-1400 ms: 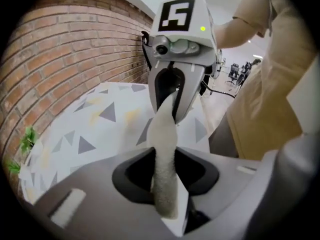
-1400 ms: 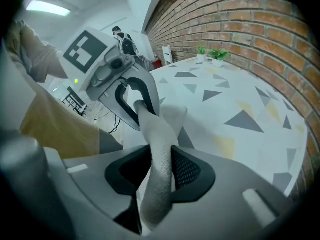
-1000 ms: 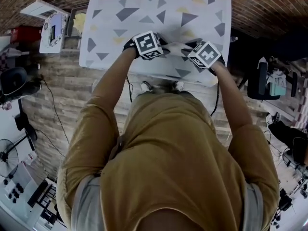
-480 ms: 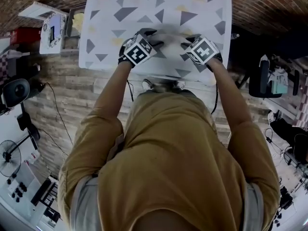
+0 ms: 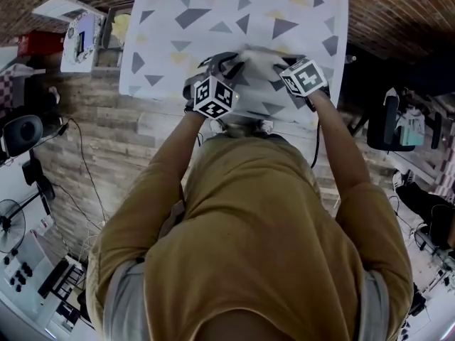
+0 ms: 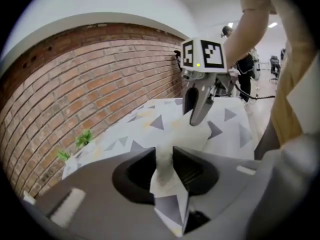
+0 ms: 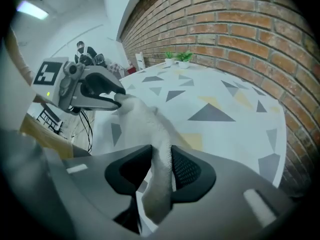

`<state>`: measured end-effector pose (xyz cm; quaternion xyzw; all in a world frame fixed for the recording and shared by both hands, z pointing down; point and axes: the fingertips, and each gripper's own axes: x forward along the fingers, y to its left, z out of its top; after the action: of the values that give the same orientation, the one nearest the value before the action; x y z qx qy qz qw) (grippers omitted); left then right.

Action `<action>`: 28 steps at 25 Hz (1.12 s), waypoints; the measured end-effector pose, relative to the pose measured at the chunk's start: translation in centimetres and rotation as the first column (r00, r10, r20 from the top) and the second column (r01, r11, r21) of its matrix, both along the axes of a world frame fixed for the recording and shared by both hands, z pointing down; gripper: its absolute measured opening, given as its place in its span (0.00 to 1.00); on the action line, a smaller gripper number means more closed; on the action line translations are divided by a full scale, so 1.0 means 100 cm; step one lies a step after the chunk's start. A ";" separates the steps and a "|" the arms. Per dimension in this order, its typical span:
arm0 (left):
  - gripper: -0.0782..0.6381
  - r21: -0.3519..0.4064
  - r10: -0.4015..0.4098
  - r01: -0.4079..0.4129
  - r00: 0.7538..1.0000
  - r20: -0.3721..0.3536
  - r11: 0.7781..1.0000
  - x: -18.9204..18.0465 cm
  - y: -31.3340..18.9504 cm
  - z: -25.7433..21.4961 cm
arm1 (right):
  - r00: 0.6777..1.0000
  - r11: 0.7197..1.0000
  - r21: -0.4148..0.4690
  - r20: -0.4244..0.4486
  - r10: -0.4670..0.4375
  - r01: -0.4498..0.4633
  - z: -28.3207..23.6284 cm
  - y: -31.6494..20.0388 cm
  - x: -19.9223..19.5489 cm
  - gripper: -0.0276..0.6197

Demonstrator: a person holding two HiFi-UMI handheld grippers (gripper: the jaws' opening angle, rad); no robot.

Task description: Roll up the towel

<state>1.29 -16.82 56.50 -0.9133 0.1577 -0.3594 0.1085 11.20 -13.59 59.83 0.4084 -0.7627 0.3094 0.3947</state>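
Note:
A white towel (image 5: 259, 61) hangs bunched between both grippers over the near edge of the table (image 5: 213, 20), which has a triangle-patterned cloth. My left gripper (image 5: 229, 68) holds the towel's left end (image 6: 165, 176). Its jaws are closing and the pads press the cloth. My right gripper (image 5: 283, 68) is shut on the other end (image 7: 159, 184). In the left gripper view the right gripper (image 6: 197, 109) stands across from me. The right gripper view shows the left gripper (image 7: 92, 91) with the towel (image 7: 145, 119) stretched towards it.
A brick wall (image 7: 240, 39) runs along the table's far side, with small green plants (image 7: 179, 56) at its end. A shelf with boxes (image 5: 78, 41) stands left of the table. A chair (image 5: 398, 119) and cables are on the right.
The left gripper has drawn back towards the person and tipped over, its marker cube now lower in the head view. The towel is more gathered between the grippers. The right gripper has hardly shifted.

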 end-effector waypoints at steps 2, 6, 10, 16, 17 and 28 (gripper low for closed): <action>0.33 0.074 0.068 -0.069 0.997 0.019 0.995 0.007 0.005 -0.001 | 0.999 0.999 -0.022 0.021 0.048 -0.047 0.002 -0.001 0.003 0.20; 0.32 0.206 0.128 -0.129 0.992 0.020 0.970 0.013 0.010 -0.019 | 0.993 0.993 -0.041 0.033 0.116 -0.115 0.004 -0.003 0.010 0.20; 0.32 0.237 0.164 -0.157 0.986 -0.010 0.959 0.018 0.030 -0.031 | 0.988 0.988 -0.048 0.026 0.151 -0.150 0.007 -0.003 0.013 0.20; 0.32 0.130 -0.001 0.021 0.989 -0.150 0.991 0.001 0.031 -0.060 | 0.987 0.985 -0.056 0.015 0.162 -0.161 0.007 -0.001 0.011 0.20; 0.32 0.111 -0.029 0.048 0.986 -0.164 0.993 -0.004 0.033 -0.065 | 0.988 0.986 -0.053 0.011 0.156 -0.155 0.007 -0.002 0.009 0.20; 0.32 0.034 0.009 -0.007 0.998 -0.066 0.999 0.006 0.079 -0.026 | 0.996 0.996 0.017 -0.035 -0.085 0.086 0.003 0.017 -0.009 0.19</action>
<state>1.91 -8.91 53.95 -0.9233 0.1636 -0.3260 0.1200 10.31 -11.86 60.11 0.3841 -0.7754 0.2783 0.4169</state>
